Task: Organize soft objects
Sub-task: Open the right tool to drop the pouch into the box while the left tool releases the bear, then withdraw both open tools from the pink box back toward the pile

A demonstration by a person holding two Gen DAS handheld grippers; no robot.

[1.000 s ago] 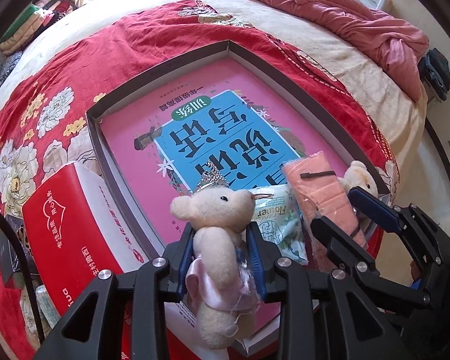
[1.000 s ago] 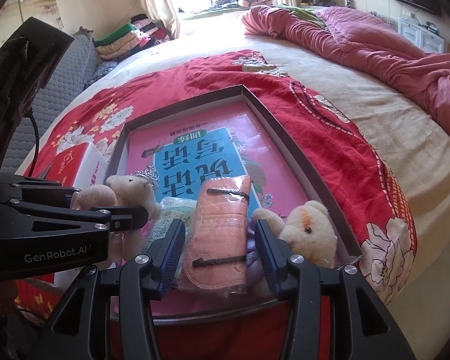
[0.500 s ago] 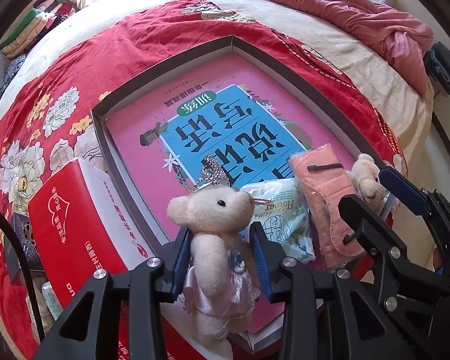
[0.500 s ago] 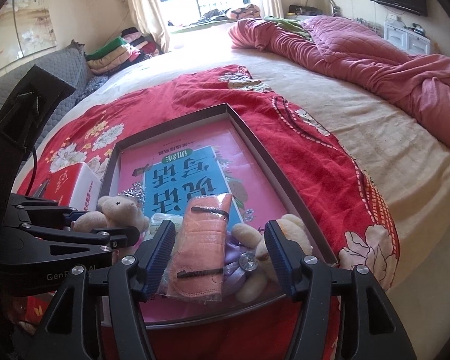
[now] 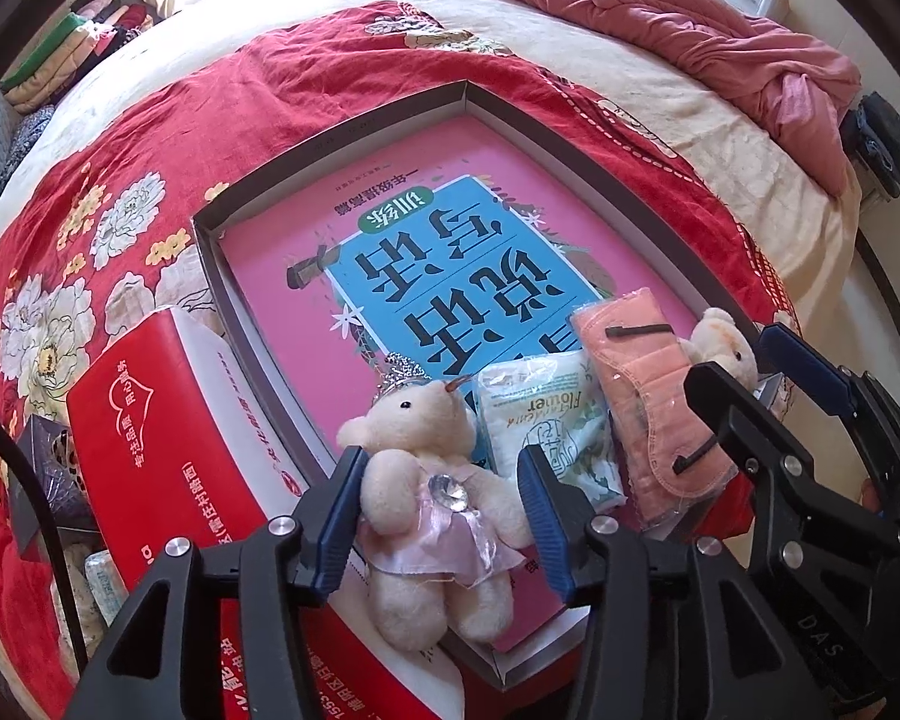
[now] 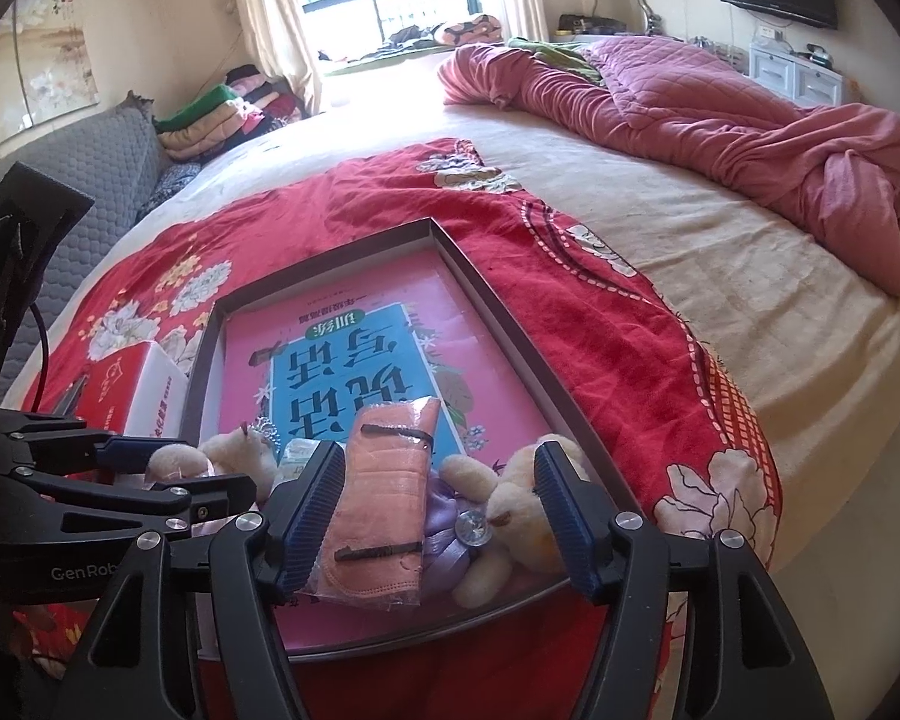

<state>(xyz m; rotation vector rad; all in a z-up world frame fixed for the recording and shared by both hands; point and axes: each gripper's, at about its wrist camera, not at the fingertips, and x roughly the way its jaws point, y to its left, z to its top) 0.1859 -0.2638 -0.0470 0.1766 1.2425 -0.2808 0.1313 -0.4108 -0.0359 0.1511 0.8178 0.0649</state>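
Near tray's front edge, four soft items lie in a row: pink-dress bear, Flower pack, orange cloth pack, purple-dress bear. L gripper spread w/ bear between its fingers, not pinched; R gripper spread around cloth pack & bear. Risk: pulling back could snag the dress and drag the bear over the rim.

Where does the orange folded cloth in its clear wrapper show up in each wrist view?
Left wrist: the orange cloth lies right of centre, in the tray's near end, between the flower packet and the right gripper.
Right wrist: it sits low centre, between the open fingers.
Shared landmark: the pink and blue book in the tray.
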